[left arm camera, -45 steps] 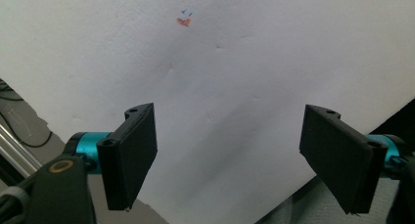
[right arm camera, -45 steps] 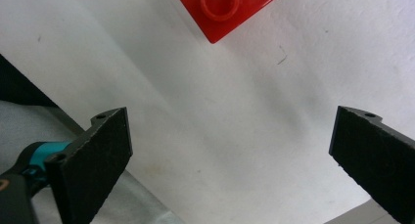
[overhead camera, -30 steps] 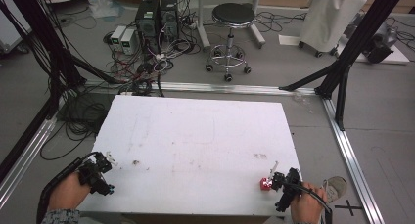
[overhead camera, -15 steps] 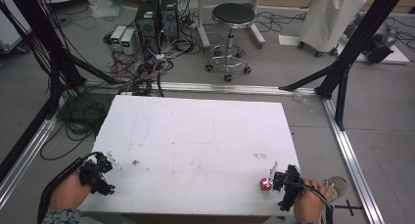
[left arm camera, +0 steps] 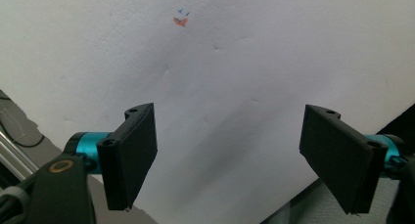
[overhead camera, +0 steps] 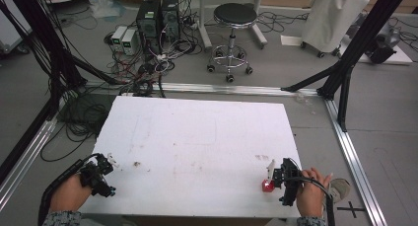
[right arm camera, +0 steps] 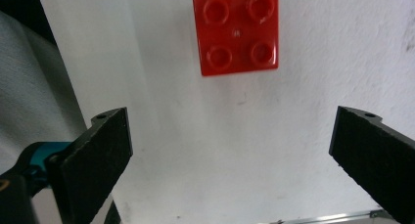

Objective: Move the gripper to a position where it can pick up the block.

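My left claw (left arm camera: 225, 158) and right claw (right arm camera: 235, 165) have flat black jaws on teal barrels, black cables trailing; patterned grey sleeves (overhead camera: 61, 218) cover my wrists.

No readable text, brand or number appears. The red brick (right arm camera: 236, 31) bears a tiny embossed mark at its centre, too small to read; the desk (left arm camera: 235, 62) carries small blue and orange scribbles, illegible.

A small red square building brick (right arm camera: 236, 31) with four round studs on top lies flat, studs up, on the white table (overhead camera: 197, 137), near the table's front right corner and close to its right edge.
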Available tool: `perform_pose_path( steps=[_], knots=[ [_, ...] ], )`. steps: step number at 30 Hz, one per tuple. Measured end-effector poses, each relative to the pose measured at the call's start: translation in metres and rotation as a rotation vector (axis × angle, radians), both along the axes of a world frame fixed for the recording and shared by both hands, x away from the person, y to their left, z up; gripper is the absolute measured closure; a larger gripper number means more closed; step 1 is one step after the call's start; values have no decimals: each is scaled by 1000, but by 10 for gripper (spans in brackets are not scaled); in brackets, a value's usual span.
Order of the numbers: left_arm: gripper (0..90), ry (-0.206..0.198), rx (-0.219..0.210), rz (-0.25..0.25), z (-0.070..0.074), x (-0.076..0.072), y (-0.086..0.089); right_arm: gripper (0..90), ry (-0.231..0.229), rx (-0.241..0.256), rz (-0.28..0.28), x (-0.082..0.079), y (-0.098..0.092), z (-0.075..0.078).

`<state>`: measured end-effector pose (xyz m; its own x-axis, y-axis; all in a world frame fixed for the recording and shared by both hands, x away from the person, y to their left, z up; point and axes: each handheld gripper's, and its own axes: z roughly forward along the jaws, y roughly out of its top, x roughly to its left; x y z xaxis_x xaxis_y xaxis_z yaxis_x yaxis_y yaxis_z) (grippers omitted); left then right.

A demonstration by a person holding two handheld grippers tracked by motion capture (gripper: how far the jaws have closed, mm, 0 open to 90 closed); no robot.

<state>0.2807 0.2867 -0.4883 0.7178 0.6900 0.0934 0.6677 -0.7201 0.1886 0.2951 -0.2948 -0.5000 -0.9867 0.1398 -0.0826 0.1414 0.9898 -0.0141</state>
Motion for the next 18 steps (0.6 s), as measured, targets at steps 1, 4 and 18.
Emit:
perform_pose_path(
  steps=[1, 4, 18],
  knots=[
    [220, -2, 1, 1, 0, 0, 0, 14, 0, 0, 0, 0, 0, 0],
    [220, 0, -1, 3, 0, 0, 0, 14, -1, 1, 25, 3, 6, 0],
    [220, -1, -3, 4, 0, 0, 0, 14, 55, 0, 109, 12, 27, -10]
  ],
)
